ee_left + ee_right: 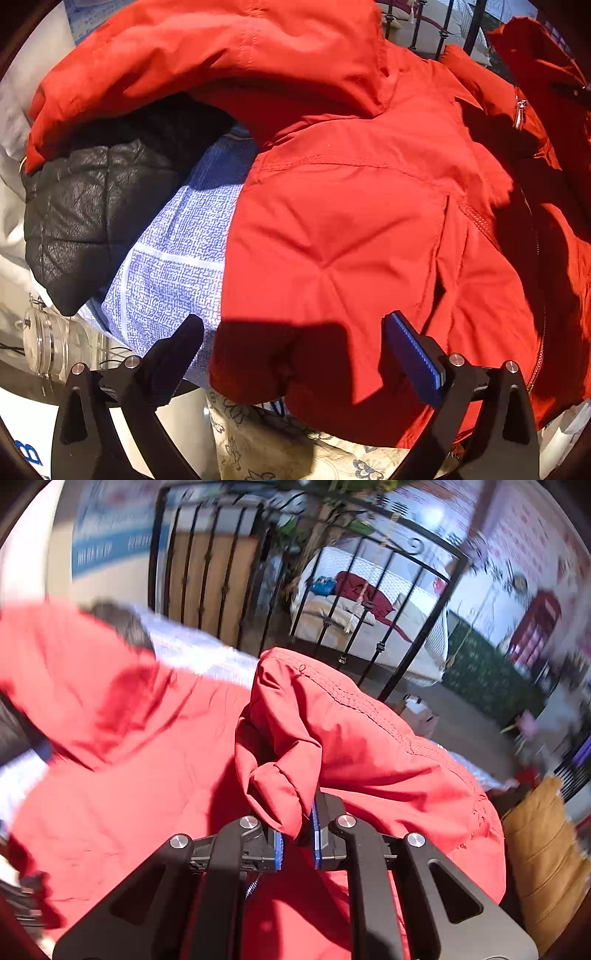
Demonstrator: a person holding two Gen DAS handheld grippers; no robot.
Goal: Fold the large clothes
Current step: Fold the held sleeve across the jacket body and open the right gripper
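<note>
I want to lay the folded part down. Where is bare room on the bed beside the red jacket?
One free patch shows: the blue checked sheet, between the black lining and the red jacket, ahead of the open left gripper. Elsewhere the jacket covers everything. The right gripper grips a jacket fold.

I saw a black iron railing (373,602) across the upper frame, a white bed (369,627) behind it, sunlight strong everywhere.

My right view smears the room behind the black iron railing (373,602); the crumpled red hooded jacket (155,775) covers the right tool's (297,843) tips
</note>
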